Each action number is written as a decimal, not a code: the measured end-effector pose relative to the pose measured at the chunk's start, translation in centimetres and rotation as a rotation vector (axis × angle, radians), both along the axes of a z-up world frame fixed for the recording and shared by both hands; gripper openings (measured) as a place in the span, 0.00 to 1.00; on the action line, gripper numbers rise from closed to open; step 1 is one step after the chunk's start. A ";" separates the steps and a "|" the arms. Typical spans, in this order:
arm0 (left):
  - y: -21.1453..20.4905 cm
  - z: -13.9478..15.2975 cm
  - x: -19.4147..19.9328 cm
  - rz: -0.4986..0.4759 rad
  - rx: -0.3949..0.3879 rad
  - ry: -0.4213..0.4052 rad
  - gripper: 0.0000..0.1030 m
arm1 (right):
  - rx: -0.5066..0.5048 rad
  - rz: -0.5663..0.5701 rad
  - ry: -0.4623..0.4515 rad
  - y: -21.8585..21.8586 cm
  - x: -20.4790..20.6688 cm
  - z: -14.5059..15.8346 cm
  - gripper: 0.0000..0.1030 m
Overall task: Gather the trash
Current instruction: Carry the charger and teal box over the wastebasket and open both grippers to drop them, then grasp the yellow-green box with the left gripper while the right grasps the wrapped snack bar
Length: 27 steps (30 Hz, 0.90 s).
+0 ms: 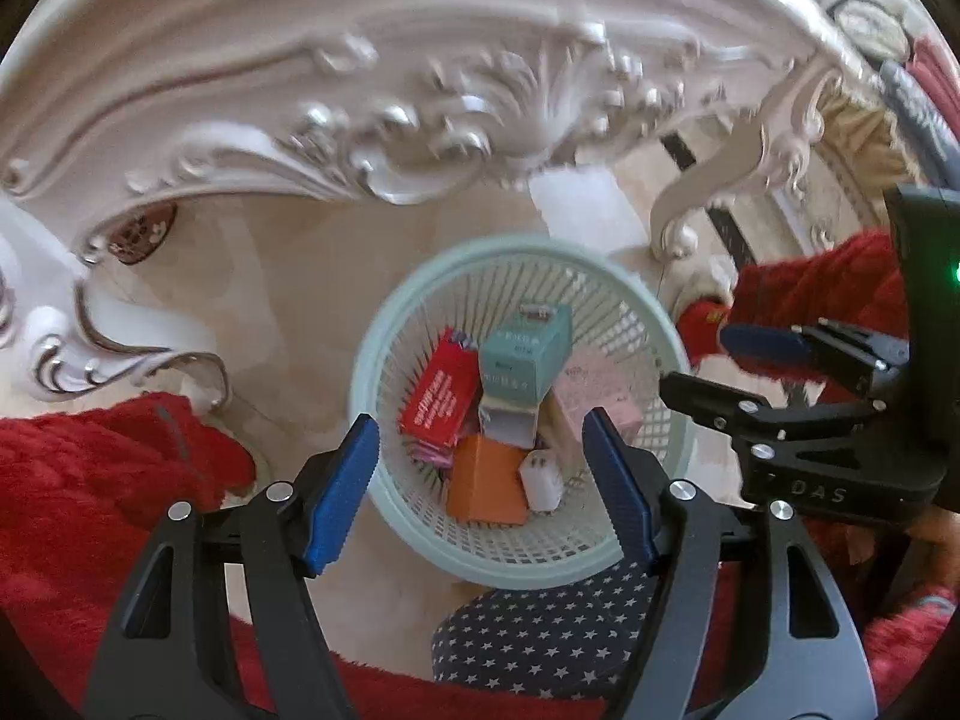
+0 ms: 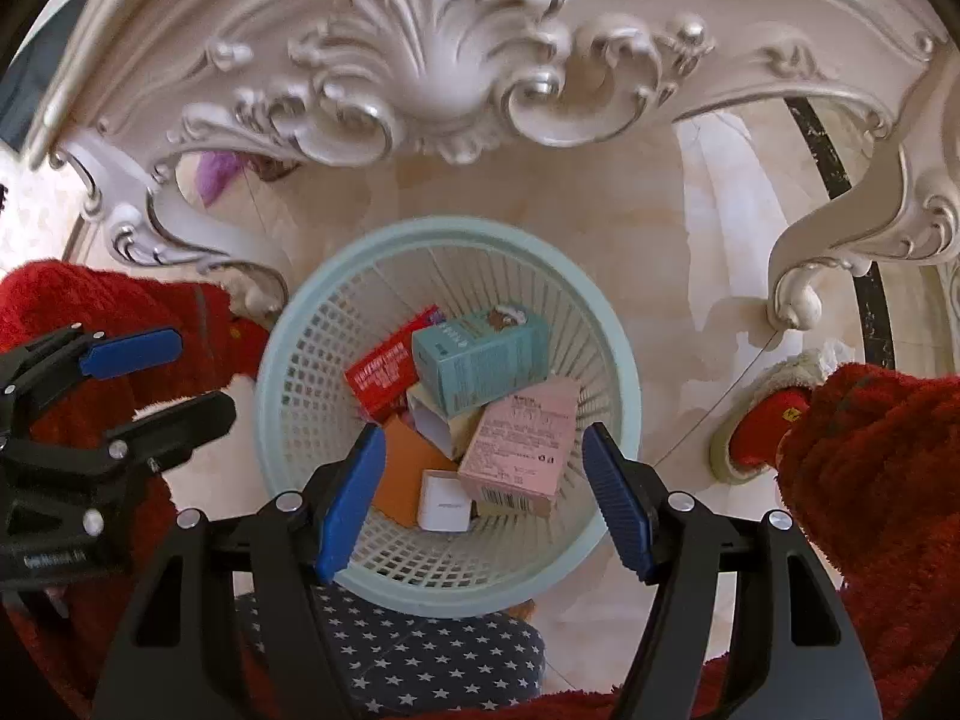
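Blue fingers [image 2: 351, 480], basket [image 2: 288, 360], boxes [image 2: 480, 360] inside

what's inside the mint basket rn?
The basket holds a teal box on top, a red box, pink box, orange box and small white box. Anything beneath them is covered.

glossy cream marble floor [image 2: 630, 228] with a black inlay stripe [image 2: 825, 150]. a pale green mesh basket [image 2: 282, 384] stands on it, near the ornate white table's curled feet [image 2: 795, 297].
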State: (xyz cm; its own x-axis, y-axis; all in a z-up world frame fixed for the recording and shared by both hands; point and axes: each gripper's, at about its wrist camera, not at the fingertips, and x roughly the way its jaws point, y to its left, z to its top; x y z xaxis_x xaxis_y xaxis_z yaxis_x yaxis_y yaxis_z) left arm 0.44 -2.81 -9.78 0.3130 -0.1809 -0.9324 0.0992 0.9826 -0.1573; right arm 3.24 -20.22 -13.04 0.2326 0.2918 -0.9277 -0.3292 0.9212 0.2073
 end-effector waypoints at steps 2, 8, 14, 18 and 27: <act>0.9 2.2 -0.2 0.012 -0.036 -0.043 0.67 | 0.056 0.030 -0.052 0.0 -0.6 2.3 0.63; 4.3 10.8 1.0 0.042 -0.076 -0.206 0.67 | 0.195 0.147 -0.288 0.1 -0.7 11.7 0.65; 6.4 17.8 6.1 0.063 0.026 -0.402 0.82 | 0.252 0.167 -0.506 0.1 4.4 19.7 0.73; 8.5 19.9 14.1 0.133 0.039 -0.461 0.82 | 0.168 0.164 -0.636 1.6 10.7 22.1 0.86; 11.8 18.7 33.4 0.238 0.061 -0.375 0.82 | 0.005 0.286 -0.583 8.1 26.1 19.9 0.86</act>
